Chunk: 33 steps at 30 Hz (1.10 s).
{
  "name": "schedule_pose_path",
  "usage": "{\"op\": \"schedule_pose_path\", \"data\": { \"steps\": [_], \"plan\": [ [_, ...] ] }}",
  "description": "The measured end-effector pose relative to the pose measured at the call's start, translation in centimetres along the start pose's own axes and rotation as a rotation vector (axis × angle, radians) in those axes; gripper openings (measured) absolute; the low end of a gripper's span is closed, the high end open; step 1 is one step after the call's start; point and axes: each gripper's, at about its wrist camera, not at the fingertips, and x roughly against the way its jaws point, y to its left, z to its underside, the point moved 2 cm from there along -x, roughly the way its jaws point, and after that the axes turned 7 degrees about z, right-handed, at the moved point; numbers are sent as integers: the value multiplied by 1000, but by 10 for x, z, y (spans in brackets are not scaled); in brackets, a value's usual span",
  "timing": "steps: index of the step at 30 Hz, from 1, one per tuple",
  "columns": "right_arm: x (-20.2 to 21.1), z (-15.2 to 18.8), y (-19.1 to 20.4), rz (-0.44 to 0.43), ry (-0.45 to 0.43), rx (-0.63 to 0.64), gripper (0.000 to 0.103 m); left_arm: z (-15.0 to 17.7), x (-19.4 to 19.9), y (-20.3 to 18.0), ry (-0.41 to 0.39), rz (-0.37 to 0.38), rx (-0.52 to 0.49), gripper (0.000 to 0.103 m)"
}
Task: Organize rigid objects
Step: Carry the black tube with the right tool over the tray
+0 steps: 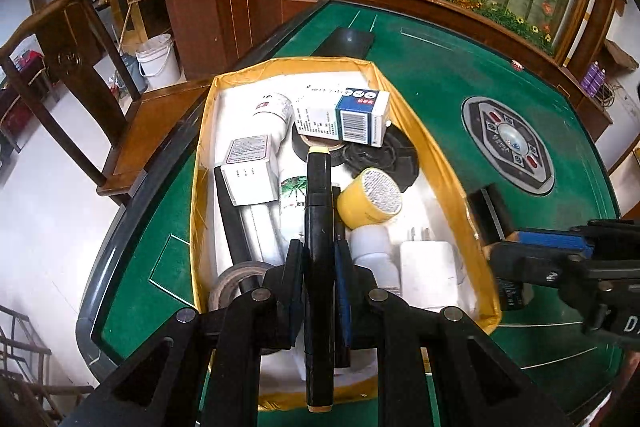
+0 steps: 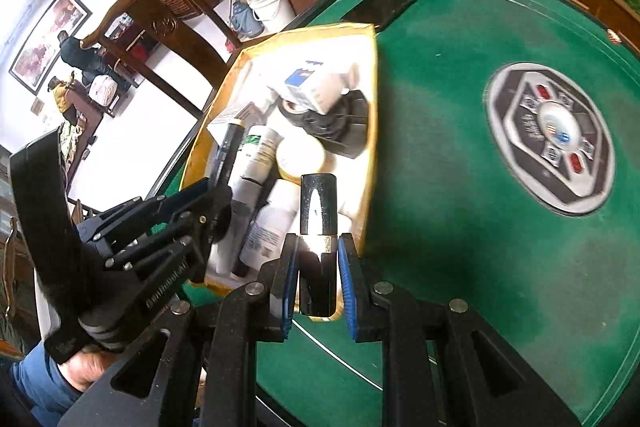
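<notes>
A yellow-rimmed box (image 1: 440, 163) with a white lining sits on the green table and holds several rigid items: a blue-and-white carton (image 1: 344, 117), a yellow jar (image 1: 370, 197), white bottles, a white charger (image 1: 430, 273) and tape rolls. My left gripper (image 1: 319, 267) is shut on a long black marker (image 1: 319, 211) and holds it over the box. My right gripper (image 2: 318, 267) is shut on a black glossy tube (image 2: 318, 211) at the box's near right corner. The box also shows in the right wrist view (image 2: 374, 131).
A black flat slab (image 1: 347, 42) lies on the felt behind the box. A round control panel (image 1: 508, 145) is set in the table's middle. A wooden chair (image 1: 80, 75) stands at the table's left edge. A planter wall runs behind.
</notes>
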Motion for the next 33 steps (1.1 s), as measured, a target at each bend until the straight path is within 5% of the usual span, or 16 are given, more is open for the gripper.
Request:
{"op": "schedule_pose_path", "data": {
  "steps": [33],
  "plan": [
    [-57,-23,12,38,86,-70,19,-8,-27,-5,3,10,-136,15]
  ]
}}
